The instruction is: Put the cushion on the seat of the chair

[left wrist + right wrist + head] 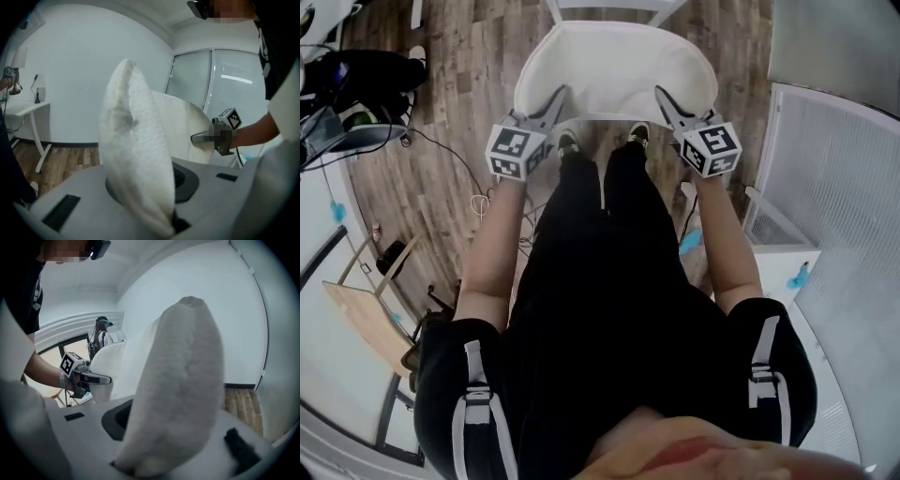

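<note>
my left gripper [555, 101] was nearly closed, pinching the near left corner of the cushion [614, 75]. my right gripper [666, 98] pinched the near right corner the same way. the cushion was white, soft and fleecy, a rounded rectangle, thick and bunched where the jaws bit. it lay broad face up over the white chair [555, 11], long axis running side to side between the grippers, above a wood-plank floor [459, 84].

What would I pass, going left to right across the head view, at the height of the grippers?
black cable → left gripper → cushion → right gripper → white slatted panel
</note>
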Tool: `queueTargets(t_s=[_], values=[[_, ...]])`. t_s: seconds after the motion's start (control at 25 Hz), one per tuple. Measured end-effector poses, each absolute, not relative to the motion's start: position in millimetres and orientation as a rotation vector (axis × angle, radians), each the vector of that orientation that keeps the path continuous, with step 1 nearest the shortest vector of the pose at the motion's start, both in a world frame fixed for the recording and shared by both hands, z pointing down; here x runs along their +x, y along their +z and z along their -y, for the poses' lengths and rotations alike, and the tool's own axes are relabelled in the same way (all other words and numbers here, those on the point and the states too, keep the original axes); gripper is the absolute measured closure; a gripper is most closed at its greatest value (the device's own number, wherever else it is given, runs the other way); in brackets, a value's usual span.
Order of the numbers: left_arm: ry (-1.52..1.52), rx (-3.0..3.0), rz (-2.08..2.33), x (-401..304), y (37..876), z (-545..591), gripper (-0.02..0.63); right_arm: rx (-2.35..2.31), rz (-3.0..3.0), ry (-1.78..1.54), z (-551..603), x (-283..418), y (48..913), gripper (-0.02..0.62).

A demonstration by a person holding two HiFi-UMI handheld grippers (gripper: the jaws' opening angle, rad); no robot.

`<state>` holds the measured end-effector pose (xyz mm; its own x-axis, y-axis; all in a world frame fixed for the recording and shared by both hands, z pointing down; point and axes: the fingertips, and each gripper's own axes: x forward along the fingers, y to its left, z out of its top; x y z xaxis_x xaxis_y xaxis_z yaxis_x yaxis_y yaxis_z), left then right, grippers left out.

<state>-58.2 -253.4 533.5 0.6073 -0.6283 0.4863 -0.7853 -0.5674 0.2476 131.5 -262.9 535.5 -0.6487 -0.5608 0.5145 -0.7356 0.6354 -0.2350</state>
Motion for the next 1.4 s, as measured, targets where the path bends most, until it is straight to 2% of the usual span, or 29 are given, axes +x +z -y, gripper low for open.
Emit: queueTargets(t_s=[0.92,1.4], values=[[0.706,2.066,0.987,-46.8,832.6,277.0,0.544,0.91,2.21,0.988,281.5,141.9,842.5,0.483],[0.759,1.954,1.0,-36.7,931.9,291.5,0.543,0.973,2.068,1.076,294.3,152.7,941.3,0.468]])
